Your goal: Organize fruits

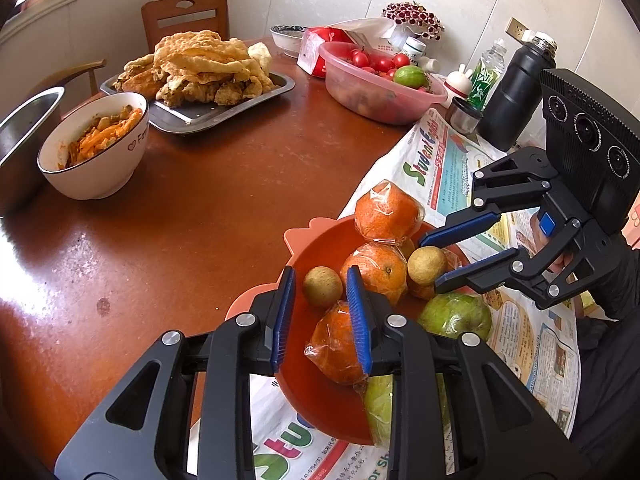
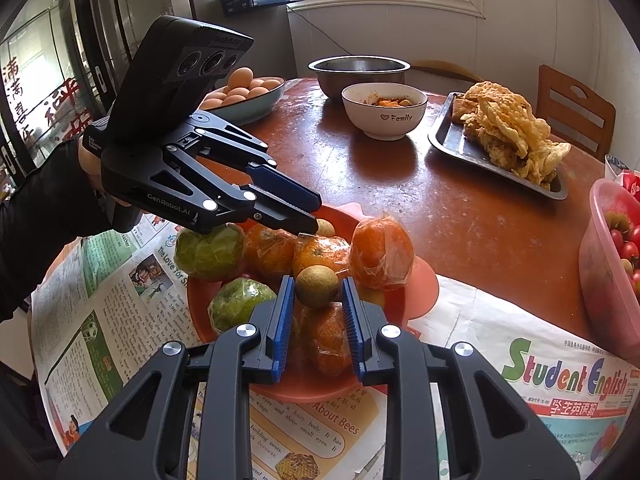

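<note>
An orange plate [image 1: 316, 248] [image 2: 424, 284] on newspaper holds several plastic-wrapped oranges [image 1: 388, 212] [image 2: 380, 252], wrapped green fruits [image 1: 456, 316] [image 2: 210, 252] and two small brown round fruits. My left gripper [image 1: 320, 276] [image 2: 318, 211] is open, its tips just above the plate beside one brown fruit [image 1: 322, 286] [image 2: 325, 227]. My right gripper [image 2: 318, 284] [image 1: 428, 262] is open, its jaws standing on either side of the other brown fruit [image 2: 317, 286] [image 1: 426, 265] without closing on it.
On the brown round table [image 1: 208, 208] stand a Family bowl of food [image 1: 96, 144] [image 2: 384, 110], a tray of fried food [image 1: 200, 76] [image 2: 508, 136], a pink basin of tomatoes [image 1: 380, 80] [image 2: 612, 276], a steel bowl [image 2: 360, 72], eggs [image 2: 244, 92], a black flask [image 1: 516, 92].
</note>
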A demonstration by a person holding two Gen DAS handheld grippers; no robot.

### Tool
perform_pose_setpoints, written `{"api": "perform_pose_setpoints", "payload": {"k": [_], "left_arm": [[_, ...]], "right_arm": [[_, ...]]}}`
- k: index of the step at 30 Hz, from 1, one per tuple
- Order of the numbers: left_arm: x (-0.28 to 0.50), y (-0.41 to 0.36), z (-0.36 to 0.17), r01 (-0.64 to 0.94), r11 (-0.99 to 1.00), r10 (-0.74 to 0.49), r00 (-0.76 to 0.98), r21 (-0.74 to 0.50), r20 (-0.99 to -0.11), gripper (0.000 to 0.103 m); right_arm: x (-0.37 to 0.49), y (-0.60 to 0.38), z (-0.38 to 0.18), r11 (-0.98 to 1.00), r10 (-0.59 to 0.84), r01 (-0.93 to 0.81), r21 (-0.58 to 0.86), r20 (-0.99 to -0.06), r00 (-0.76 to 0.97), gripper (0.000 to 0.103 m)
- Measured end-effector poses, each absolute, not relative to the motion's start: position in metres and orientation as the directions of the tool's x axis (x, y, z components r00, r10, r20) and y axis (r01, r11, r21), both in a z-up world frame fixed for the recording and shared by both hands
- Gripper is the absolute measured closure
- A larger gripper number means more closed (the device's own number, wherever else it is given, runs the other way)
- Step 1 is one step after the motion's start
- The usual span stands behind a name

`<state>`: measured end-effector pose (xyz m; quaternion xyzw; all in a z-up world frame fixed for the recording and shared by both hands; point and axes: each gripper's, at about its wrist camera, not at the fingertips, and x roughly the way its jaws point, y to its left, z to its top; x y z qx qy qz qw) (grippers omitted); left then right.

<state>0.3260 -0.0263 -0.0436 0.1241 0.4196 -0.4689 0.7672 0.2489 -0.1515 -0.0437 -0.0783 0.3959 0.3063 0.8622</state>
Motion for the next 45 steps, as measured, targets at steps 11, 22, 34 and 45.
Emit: {"api": "perform_pose_setpoints", "payload": {"k": [11, 22, 34, 45], "left_arm": [[0.324, -0.019, -0.029, 0.810, 0.559, -0.617, 0.262, -0.179, -0.742, 0.075], [0.303, 0.003, -0.006, 0.784, 0.600, -0.621, 0.334, -0.157, -0.709, 0.065], [0.267, 0.029, 0.018, 0.723, 0.675, -0.610, 0.432, -0.150, -0.664, 0.055], [0.205, 0.041, 0.034, 0.659, 0.739, -0.590, 0.530, -0.141, -0.609, 0.031]], "right_arm": [[0.241, -0.153, -0.033, 0.805, 0.462, -0.586, 0.090, -0.716, 0.524, 0.075], [0.225, -0.152, -0.016, 0.823, 0.428, -0.566, 0.041, -0.700, 0.572, 0.074], [0.200, -0.151, 0.001, 0.834, 0.400, -0.552, -0.012, -0.676, 0.619, 0.065], [0.160, -0.149, 0.016, 0.847, 0.369, -0.528, -0.066, -0.642, 0.672, 0.046]]}}
